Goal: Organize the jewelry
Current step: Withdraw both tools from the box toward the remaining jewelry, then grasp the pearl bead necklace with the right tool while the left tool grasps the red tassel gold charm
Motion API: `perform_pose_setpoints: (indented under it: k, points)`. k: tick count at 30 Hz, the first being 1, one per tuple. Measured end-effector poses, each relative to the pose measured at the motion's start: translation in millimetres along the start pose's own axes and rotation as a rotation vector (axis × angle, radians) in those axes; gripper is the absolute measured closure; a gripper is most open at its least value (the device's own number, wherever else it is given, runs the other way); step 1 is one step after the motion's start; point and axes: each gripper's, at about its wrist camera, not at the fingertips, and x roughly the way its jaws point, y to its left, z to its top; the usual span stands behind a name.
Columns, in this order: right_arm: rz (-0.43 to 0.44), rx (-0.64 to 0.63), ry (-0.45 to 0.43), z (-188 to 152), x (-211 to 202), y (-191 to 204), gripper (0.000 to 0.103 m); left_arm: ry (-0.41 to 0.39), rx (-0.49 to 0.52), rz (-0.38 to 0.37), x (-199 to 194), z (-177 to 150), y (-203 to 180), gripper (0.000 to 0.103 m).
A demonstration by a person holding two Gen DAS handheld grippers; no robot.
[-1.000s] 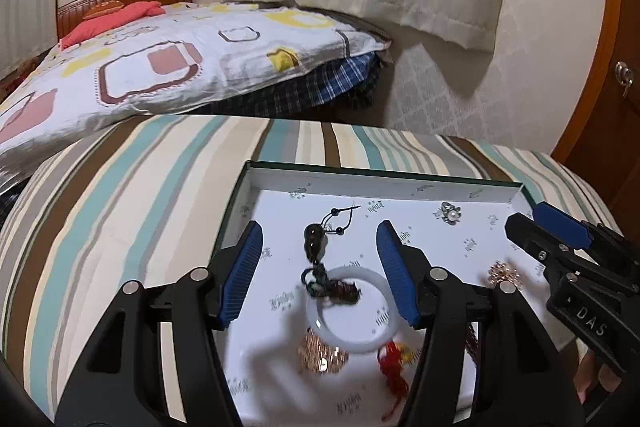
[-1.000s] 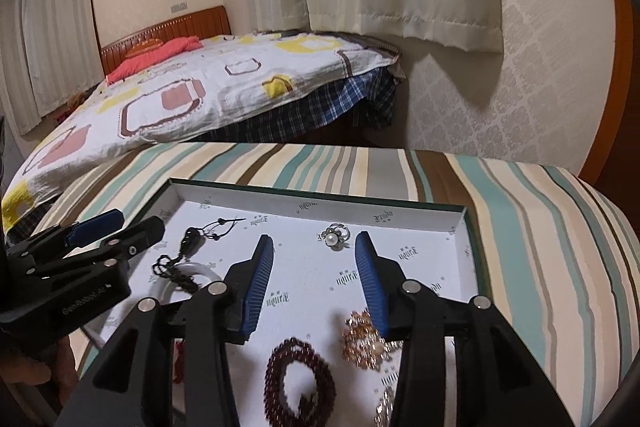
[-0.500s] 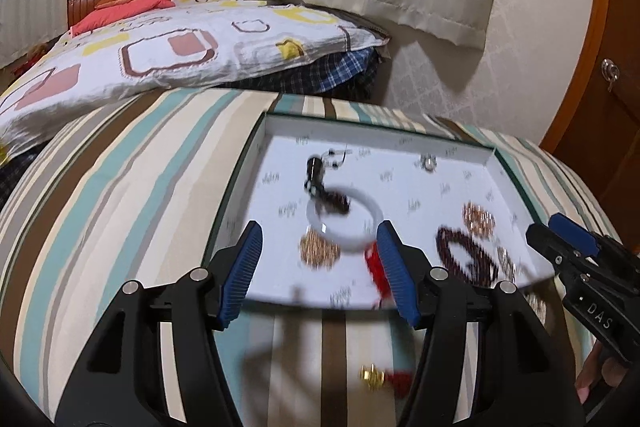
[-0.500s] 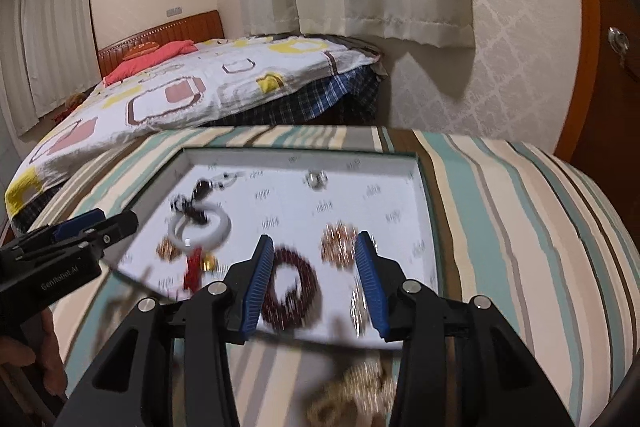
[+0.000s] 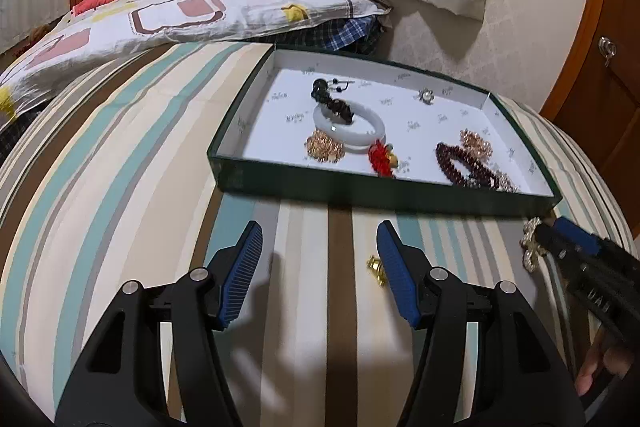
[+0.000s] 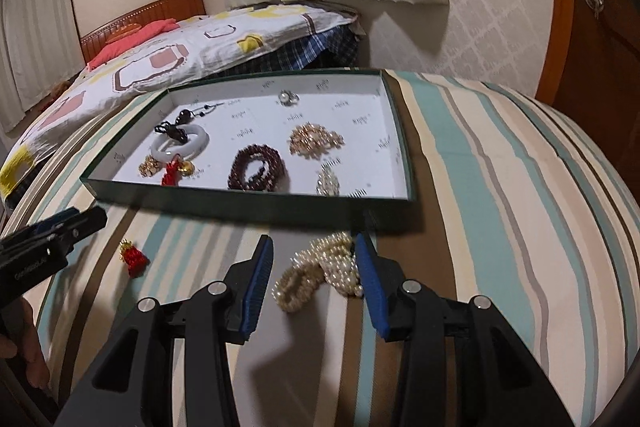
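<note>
A green tray (image 6: pixel 256 201) with a white floor holds a white bangle (image 6: pixel 180 147), a dark red bead bracelet (image 6: pixel 256 167), a gold brooch (image 6: pixel 316 141) and a pearl ring (image 6: pixel 288 98). In front of it on the striped cloth lies a heap of pearl strands (image 6: pixel 320 271). My right gripper (image 6: pixel 314 275) stands open around the heap, its right pad at the heap's edge. A red and gold charm (image 6: pixel 134 259) lies to the left, near my left gripper (image 6: pixel 86 223). In the left wrist view my left gripper (image 5: pixel 318 267) is open over bare cloth, and its right finger half hides the charm (image 5: pixel 375 265).
The tray (image 5: pixel 360 189) also carries a black cord pendant (image 5: pixel 326 93), a red tassel (image 5: pixel 380 159) and a small crystal piece (image 6: pixel 328 183). Behind the striped table are a bed with a patterned quilt (image 6: pixel 180 59), curtains and a wooden door (image 6: pixel 600 47) at the right.
Both grippers have drawn back from above the tray and sunk toward the striped cloth in front of it. The pearl heap and the red charm have come into view.
</note>
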Motion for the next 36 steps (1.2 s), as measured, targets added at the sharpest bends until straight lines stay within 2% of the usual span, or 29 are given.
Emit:
perform_pose_setpoints:
  k: [5, 17, 20, 26, 27, 36]
  points:
    - [-0.008, 0.004, 0.013, -0.5, 3.3, -0.7, 0.051, -0.002, 0.002, 0.000, -0.9, -2.6, -0.2, 0.045]
    - [0.016, 0.017, 0.097, -3.5, 16.1, -4.7, 0.051, 0.016, 0.019, -0.011, 0.9, -5.0, -8.9, 0.045]
    - [0.034, 0.019, 0.115, -6.5, 17.5, -5.3, 0.064, 0.024, 0.026, -0.019, 1.1, -7.5, -13.4, 0.045]
    - [0.039, 0.003, 0.106, -9.8, 14.6, -2.5, 0.077, 0.041, 0.057, -0.036, 3.2, -12.9, -26.2, 0.045]
    - [0.044, 0.004, 0.106, -10.0, 14.5, -2.8, 0.082, 0.044, 0.061, -0.038, 3.6, -13.4, -27.8, 0.045]
    - [0.053, 0.001, 0.102, -11.5, 11.8, -3.0, 0.085, 0.069, 0.083, -0.052, 14.7, -15.1, -39.0, 0.046]
